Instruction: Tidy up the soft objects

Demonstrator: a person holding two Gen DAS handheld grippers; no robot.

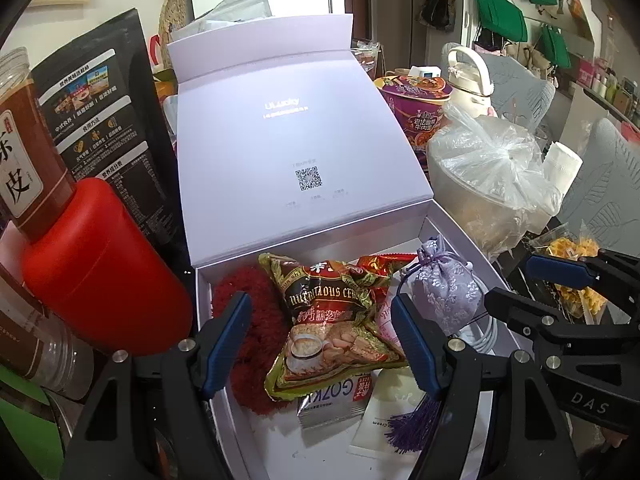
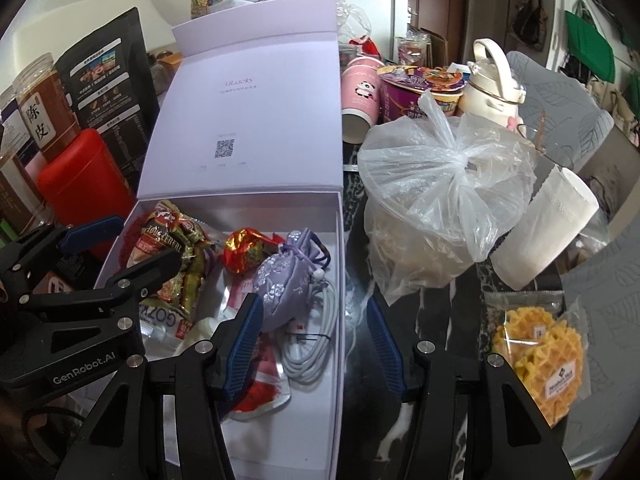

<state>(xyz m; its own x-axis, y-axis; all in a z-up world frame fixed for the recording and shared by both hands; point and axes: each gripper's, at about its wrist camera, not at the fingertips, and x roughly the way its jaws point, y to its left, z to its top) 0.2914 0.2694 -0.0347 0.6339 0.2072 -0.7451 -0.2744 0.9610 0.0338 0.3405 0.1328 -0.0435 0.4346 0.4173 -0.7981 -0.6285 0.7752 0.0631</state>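
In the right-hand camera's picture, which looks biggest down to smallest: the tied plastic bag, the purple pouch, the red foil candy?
1. Tied plastic bag, by far.
2. Purple pouch.
3. Red foil candy, slightly smaller, though it lies a little farther away.

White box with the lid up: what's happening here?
A person holds two grippers over the open white box. The left hand-held gripper hangs open above the cereal packet, gripping nothing. The right hand-held gripper straddles the box's right wall, empty. The purple sachet and cable already lie inside.
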